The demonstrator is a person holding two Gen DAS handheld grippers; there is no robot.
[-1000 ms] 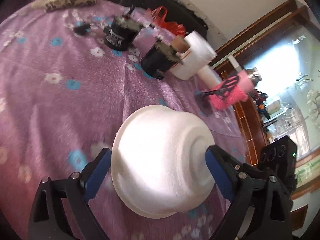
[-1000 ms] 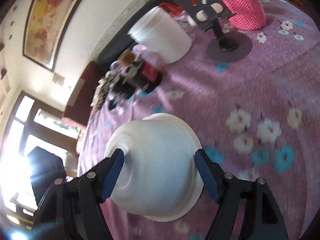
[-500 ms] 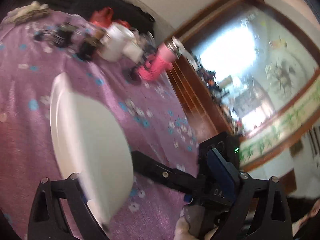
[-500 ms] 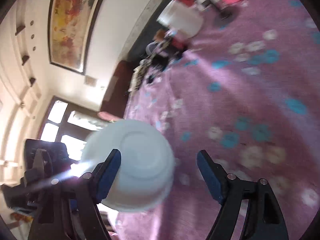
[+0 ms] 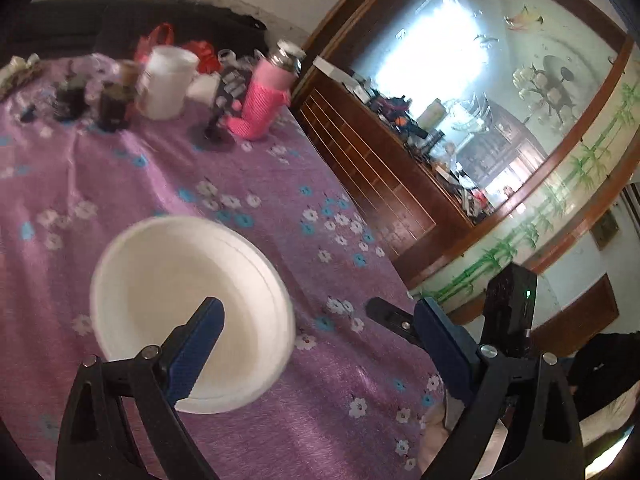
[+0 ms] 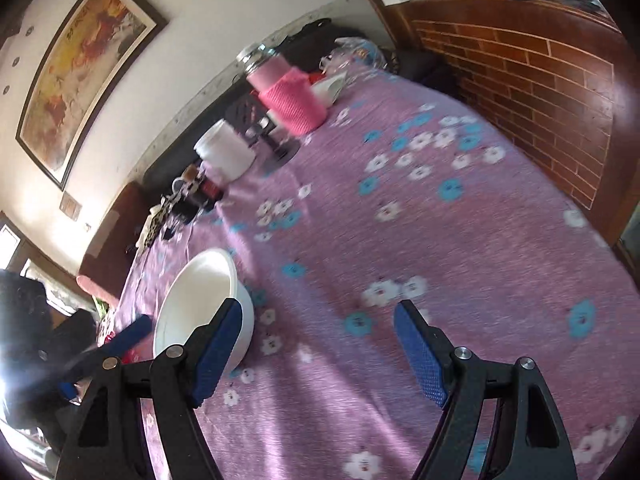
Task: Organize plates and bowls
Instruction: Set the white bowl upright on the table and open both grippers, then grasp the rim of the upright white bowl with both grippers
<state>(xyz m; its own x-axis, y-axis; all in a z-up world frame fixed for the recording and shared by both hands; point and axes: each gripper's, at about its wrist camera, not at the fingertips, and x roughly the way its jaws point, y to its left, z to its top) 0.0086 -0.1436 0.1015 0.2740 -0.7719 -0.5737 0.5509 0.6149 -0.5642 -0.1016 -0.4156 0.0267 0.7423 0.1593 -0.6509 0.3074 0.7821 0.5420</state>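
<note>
One white foam bowl [image 5: 188,312] sits upright near the table's [image 6: 500,240] front edge, released. The left gripper [image 5: 320,344] and right gripper [image 6: 320,356] both gape empty (no plates in view), so any further stacking remains.

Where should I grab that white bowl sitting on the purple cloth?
Take the white bowl by its rim, one finger inside and one outside, coming down from above on the near side. It sits upright and open, and its thin wall fits between open jaws.
</note>
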